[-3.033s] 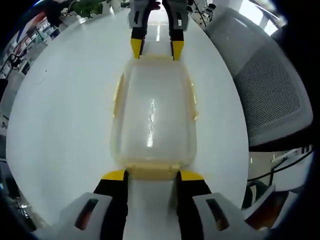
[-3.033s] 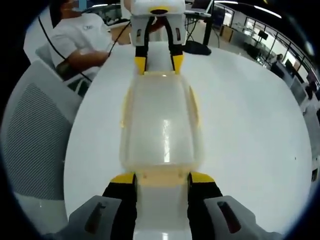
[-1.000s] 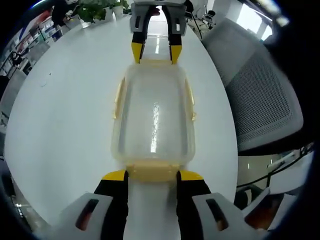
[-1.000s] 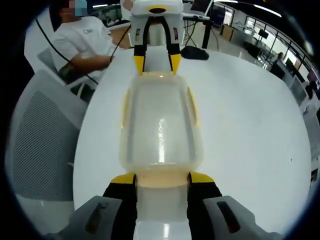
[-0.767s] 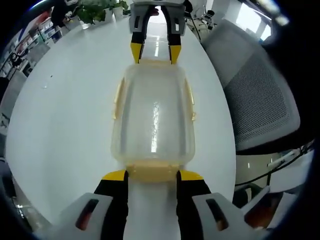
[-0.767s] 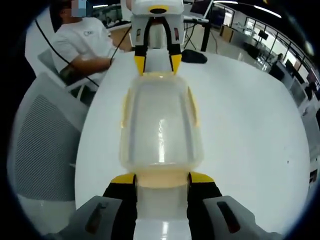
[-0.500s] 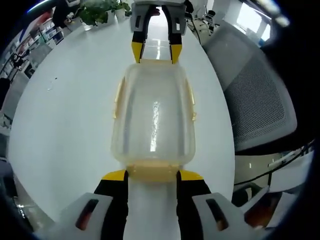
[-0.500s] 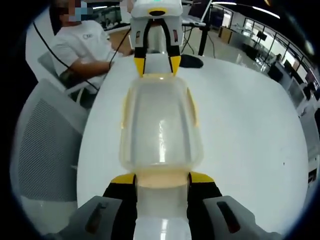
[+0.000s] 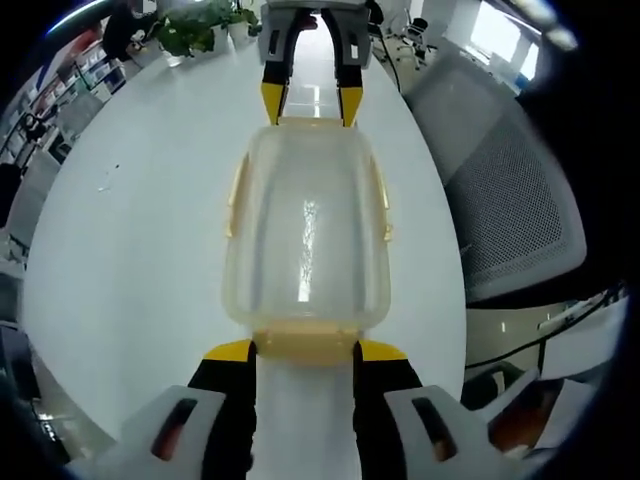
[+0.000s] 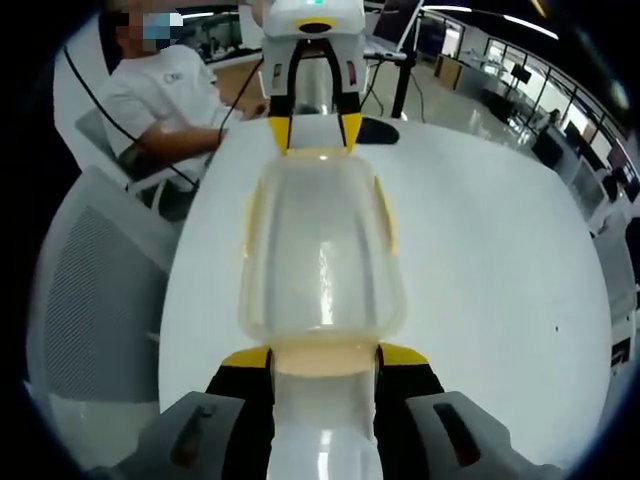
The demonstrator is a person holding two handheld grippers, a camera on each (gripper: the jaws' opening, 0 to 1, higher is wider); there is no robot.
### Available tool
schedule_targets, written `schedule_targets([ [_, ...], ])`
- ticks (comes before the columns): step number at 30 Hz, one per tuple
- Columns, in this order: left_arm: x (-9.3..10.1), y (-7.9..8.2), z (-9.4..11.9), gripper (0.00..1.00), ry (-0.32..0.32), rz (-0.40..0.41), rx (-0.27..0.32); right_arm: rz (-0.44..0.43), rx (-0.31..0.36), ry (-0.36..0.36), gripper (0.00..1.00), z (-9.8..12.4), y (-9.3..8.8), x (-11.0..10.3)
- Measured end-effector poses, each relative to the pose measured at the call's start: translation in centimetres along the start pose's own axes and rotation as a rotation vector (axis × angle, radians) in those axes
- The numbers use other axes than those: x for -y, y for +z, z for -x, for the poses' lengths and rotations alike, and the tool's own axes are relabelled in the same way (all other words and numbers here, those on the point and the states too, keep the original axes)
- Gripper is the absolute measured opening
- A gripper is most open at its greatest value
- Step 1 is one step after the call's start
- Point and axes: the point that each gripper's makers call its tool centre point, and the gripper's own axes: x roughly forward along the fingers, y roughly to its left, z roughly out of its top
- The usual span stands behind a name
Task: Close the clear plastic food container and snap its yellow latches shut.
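Observation:
The clear plastic container (image 9: 305, 230) has its lid on and hangs above the white round table (image 9: 130, 230), held at both short ends. My left gripper (image 9: 305, 350) is shut on the yellow end latch (image 9: 305, 343) nearest it. My right gripper (image 9: 305, 100) grips the far end. In the right gripper view the same container (image 10: 322, 260) runs away from my right gripper (image 10: 322, 357), which is shut on its near yellow latch, toward the left gripper (image 10: 315, 125). Yellow side latches (image 9: 237, 195) (image 9: 383, 200) lie along the long edges.
A grey mesh office chair (image 9: 510, 190) (image 10: 90, 300) stands close to the table's edge. A seated person in a white shirt (image 10: 160, 90) is beyond the table. Potted plants (image 9: 185, 25) stand at its far side. The tabletop (image 10: 480, 250) is bare around the container.
Both views have drawn away from the table, which looks smaller and lower. The container has kept its place between both pairs of jaws, so it has risen with the grippers.

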Motion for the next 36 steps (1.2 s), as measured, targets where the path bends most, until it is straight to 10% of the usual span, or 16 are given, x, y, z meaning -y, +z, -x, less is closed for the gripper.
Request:
schedule_targets([
  [36, 0.1, 1.6, 0.8, 0.36, 0.000, 0.001, -0.008, -0.006, -0.008, -0.004, 0.37, 1.7, -0.4, 0.1],
])
